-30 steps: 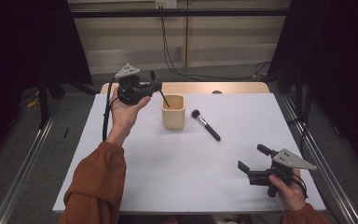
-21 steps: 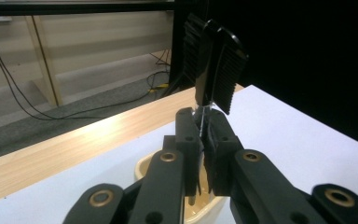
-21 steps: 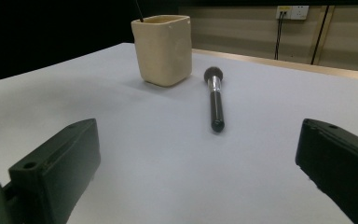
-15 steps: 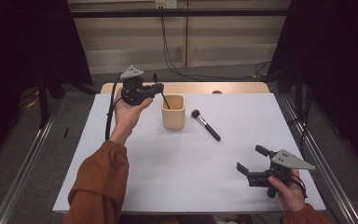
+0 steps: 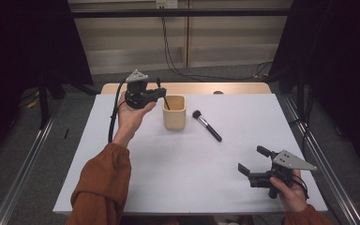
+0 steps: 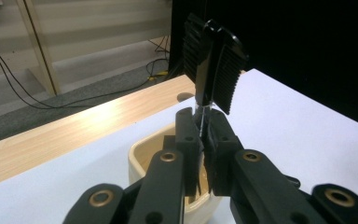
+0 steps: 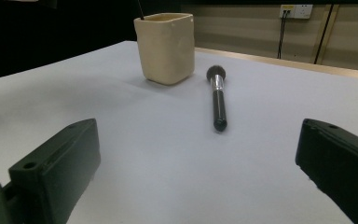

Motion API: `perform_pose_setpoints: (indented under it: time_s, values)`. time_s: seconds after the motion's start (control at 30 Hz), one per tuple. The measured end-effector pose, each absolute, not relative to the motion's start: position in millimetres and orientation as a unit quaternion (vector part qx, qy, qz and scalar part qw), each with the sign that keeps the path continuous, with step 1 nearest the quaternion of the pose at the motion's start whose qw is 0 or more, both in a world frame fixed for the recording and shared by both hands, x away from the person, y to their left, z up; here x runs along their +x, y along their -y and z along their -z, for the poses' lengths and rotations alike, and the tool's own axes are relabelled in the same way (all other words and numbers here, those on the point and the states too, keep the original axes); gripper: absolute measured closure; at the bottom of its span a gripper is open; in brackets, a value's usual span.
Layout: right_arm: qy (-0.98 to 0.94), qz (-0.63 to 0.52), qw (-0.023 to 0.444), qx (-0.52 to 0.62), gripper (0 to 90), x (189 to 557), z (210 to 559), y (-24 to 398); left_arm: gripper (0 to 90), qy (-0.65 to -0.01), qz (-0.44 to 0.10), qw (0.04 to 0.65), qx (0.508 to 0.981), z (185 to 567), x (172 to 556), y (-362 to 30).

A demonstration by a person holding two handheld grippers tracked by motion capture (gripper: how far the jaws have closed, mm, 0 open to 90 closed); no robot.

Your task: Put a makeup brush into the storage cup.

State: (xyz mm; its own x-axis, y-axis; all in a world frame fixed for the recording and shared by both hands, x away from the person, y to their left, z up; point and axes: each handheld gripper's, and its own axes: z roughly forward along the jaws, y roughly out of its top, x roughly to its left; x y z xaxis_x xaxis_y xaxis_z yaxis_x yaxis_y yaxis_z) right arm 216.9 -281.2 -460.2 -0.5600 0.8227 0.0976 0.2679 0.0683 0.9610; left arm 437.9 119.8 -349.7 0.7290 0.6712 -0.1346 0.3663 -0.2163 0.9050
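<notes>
We hold a gripper in each hand at a white table point(image 5: 136, 187).

Our left gripper point(image 5: 158, 93) is up at about 11 o'clock on the table, just beside the cream cup point(image 5: 174, 112). Its jaws are squeezed shut on a thin black stick point(image 5: 162, 93). The top of the stick pokes up above the jaws, and the bottom end goes down into the cup. In the left gripper view, the jaws press together on the thin stick point(image 6: 201, 122), and the cup point(image 6: 145, 156) sits right under them. We cannot tell what kind of tool the stick is, as its lower end is hidden in the cup.

Our right gripper point(image 5: 254, 161) is low down at about 5 o'clock, near the edge of the table. Its jaws are wide apart and there is nothing between them. They point toward the middle of the table.

A makeup brush point(image 5: 206, 125) lies flat on the table, just to the right of the cup, at about 1 o'clock. Its fluffy end is near the cup but not touching it. In the right gripper view, the brush point(image 7: 218, 100) lies well ahead of the open jaws, with the cup point(image 7: 166, 46) behind it to the left.
</notes>
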Motion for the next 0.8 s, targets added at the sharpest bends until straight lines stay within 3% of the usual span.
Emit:
perform_pose_setpoints:
  time_s: [0.8]
  values:
    - [-0.689,-0.554,0.251,0.394,0.0,217,460,281,85.5,-0.345,-0.147,0.511,0.774,372,441,-114]
